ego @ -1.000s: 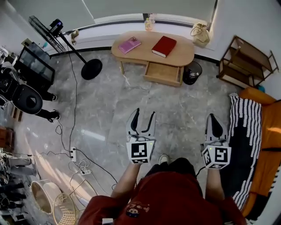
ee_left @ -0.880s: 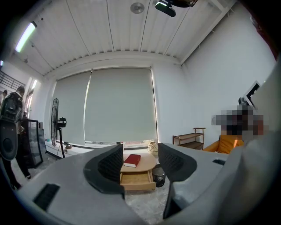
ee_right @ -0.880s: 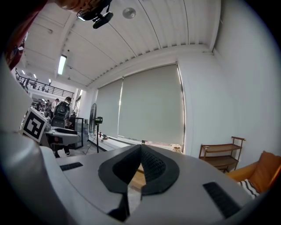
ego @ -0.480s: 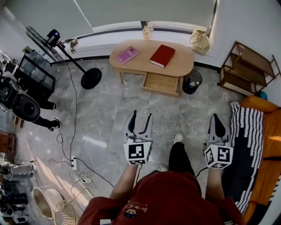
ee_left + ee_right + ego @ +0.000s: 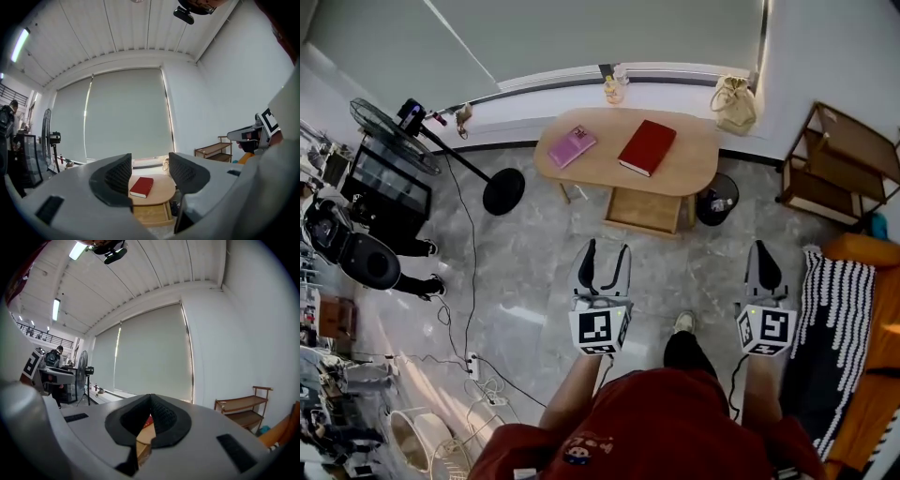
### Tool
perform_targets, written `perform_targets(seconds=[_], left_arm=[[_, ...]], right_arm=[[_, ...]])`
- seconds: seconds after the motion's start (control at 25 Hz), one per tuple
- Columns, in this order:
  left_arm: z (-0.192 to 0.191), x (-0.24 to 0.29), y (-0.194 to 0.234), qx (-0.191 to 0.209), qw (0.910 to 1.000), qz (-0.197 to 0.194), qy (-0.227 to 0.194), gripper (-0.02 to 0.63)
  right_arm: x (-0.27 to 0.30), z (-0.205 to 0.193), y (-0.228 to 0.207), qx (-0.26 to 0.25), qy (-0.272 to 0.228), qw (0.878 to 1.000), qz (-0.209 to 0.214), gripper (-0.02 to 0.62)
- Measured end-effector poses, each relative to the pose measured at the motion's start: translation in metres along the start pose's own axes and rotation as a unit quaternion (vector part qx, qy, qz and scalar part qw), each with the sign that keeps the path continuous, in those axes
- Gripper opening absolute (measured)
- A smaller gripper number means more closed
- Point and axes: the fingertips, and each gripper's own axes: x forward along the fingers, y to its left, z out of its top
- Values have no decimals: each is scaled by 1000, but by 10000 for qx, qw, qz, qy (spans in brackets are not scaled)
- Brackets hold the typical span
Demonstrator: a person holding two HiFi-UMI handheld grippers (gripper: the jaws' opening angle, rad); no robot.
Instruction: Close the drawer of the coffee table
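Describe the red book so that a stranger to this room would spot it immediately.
Below the wide window blind stands an oval light-wood coffee table with its drawer pulled open. On its top, right above that drawer, lies the red rectangular book. It is larger and deep red, unlike the smaller pink book nearer the table's left end.

Red hardcover book (image 5: 647,147), far, on oval wooden coffee table (image 5: 698,173): nothing legible.
Pink book (image 5: 572,146), left of it: print too small.
Near red shirt (image 5: 656,422): print blurred.
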Motion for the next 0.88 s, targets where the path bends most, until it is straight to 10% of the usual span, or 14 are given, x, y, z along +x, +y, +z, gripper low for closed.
perform_targets(seconds=[0.88], left_arm=[[-10,133,-2,-37,9993,-316,202,233]], right_arm=[[112,-20,-43,67,296,9995,-104,-2]])
